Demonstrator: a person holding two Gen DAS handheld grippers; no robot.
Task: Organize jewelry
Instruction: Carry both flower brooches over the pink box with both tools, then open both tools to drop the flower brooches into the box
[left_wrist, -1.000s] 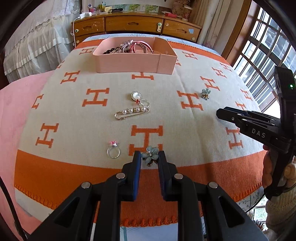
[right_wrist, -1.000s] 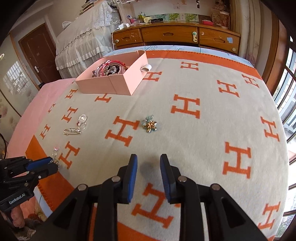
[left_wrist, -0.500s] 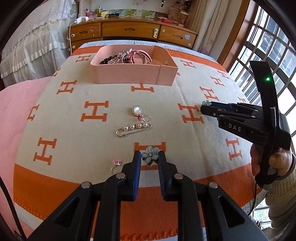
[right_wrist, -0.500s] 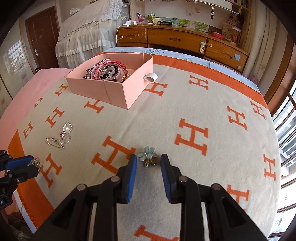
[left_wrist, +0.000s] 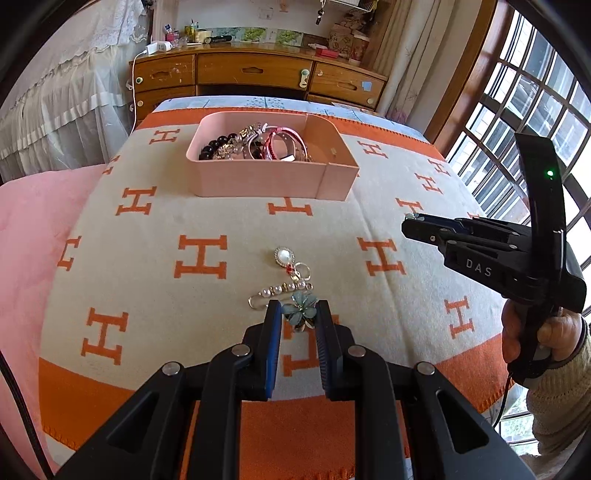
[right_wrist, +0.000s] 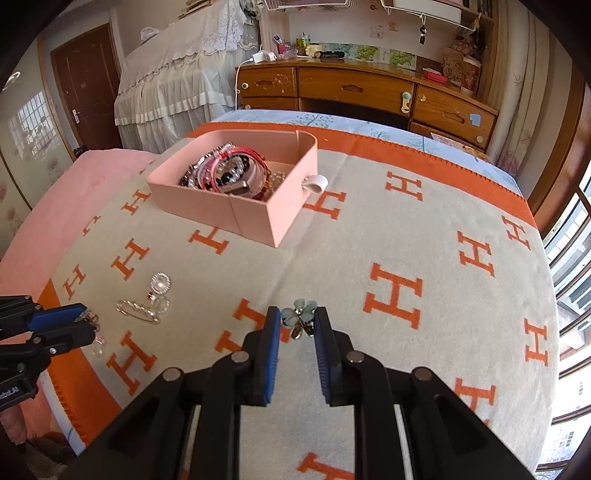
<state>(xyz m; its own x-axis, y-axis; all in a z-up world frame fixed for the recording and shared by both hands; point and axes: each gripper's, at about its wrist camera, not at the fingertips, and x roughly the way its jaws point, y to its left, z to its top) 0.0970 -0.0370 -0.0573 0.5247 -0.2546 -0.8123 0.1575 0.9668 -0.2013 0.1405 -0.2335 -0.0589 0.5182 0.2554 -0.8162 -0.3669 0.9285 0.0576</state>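
The left gripper (left_wrist: 298, 315) fingers clamp a pale blue flower brooch (left_wrist: 300, 312) above the blanket (left_wrist: 147, 280); the right gripper (right_wrist: 295, 323) fingers clamp a second flower brooch (right_wrist: 298, 318). Beyond lie a pearl pin (left_wrist: 281, 291), then the pink box (left_wrist: 266, 181) of bracelets.

Box (left_wrist: 273, 181) on blanket (left_wrist: 147, 280), bracelets (left_wrist: 255, 146) inside; pearl pin (left_wrist: 280, 290) and pendant (left_wrist: 283, 256) nearer, dresser (left_wrist: 255, 74) behind.

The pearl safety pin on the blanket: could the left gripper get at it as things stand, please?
Probably not right away: the left gripper has a blue flower brooch between its fingers, though nothing lies over the pearl safety pin just beyond.
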